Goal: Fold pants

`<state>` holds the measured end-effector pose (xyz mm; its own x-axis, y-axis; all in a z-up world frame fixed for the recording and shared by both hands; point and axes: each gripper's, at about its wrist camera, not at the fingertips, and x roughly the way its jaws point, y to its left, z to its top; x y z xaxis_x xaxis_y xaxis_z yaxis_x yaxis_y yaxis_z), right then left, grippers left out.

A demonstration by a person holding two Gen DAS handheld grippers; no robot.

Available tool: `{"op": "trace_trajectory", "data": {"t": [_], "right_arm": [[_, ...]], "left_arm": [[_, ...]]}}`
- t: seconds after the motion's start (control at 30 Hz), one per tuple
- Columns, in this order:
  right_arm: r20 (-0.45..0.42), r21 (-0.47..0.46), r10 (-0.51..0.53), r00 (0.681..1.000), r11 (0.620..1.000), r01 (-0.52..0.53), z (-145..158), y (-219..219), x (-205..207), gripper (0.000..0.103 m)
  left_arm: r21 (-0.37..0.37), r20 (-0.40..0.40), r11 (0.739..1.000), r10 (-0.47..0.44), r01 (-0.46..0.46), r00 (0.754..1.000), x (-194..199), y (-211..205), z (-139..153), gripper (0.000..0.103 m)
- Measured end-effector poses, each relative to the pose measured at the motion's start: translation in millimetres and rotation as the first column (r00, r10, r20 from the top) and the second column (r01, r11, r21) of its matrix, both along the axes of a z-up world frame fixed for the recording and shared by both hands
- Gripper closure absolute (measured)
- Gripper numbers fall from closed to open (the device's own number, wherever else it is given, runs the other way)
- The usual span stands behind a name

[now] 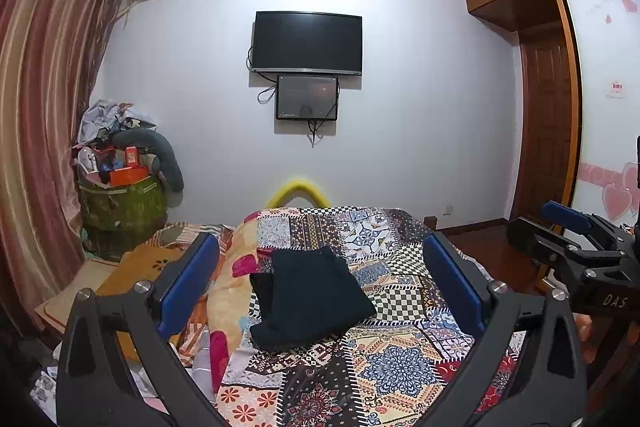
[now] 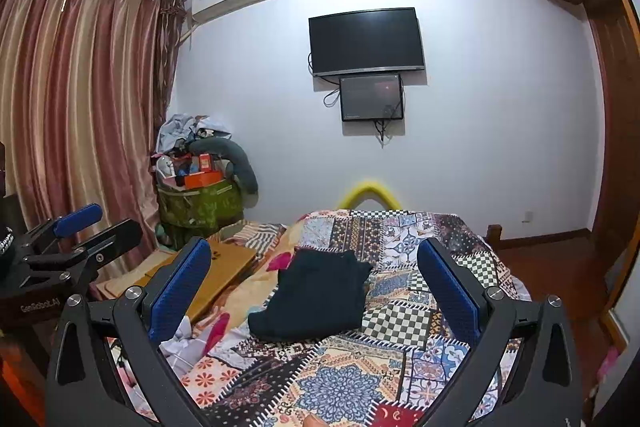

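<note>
The dark navy pants [image 1: 310, 297] lie folded into a compact bundle on the patchwork quilt [image 1: 400, 355] of the bed, also in the right wrist view [image 2: 316, 297]. My left gripper [image 1: 320, 283] is open and empty, held above and short of the pants, which show between its blue pads [image 1: 188, 279]. My right gripper [image 2: 314, 287] is open and empty too, likewise back from the pants. Each gripper shows in the other's view: the right one at the right edge [image 1: 576, 239], the left one at the left edge [image 2: 76, 239].
A floral blanket [image 1: 232, 291] and a yellow mat [image 1: 136, 267] lie left of the quilt. A green bag piled with clutter [image 1: 120, 195] stands by the striped curtain [image 1: 44, 107]. A TV [image 1: 307, 43] hangs on the far wall. A wooden wardrobe and door [image 1: 548, 115] are on the right.
</note>
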<state>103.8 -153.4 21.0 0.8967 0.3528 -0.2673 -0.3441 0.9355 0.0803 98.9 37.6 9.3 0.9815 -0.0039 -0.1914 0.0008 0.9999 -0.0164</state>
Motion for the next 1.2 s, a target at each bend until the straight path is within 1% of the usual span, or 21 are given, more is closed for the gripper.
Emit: {"op": "trace_trajectory", "data": {"t": [0.27,0.63,1.2], "right_arm": [[0.000,0.000,-0.002,1.000,1.000,0.002,2,0,1,0.000],[0.003,-0.009,-0.010,1.000,1.000,0.010,2,0,-1,0.000],[-0.011,-0.023,-0.006,1.000,1.000,0.006,1,4,5,0.000]], "left_arm": [[-0.004,-0.008,1.000,-0.023,0.023,1.000,3,1,-2,0.000],[-0.041,-0.038,0.998,-0.045,0.044,0.998,7,6,-4,0.000],[-0.042,-0.055,0.998,-0.043,0.041,0.998,12,9,-9,0.000]]}}
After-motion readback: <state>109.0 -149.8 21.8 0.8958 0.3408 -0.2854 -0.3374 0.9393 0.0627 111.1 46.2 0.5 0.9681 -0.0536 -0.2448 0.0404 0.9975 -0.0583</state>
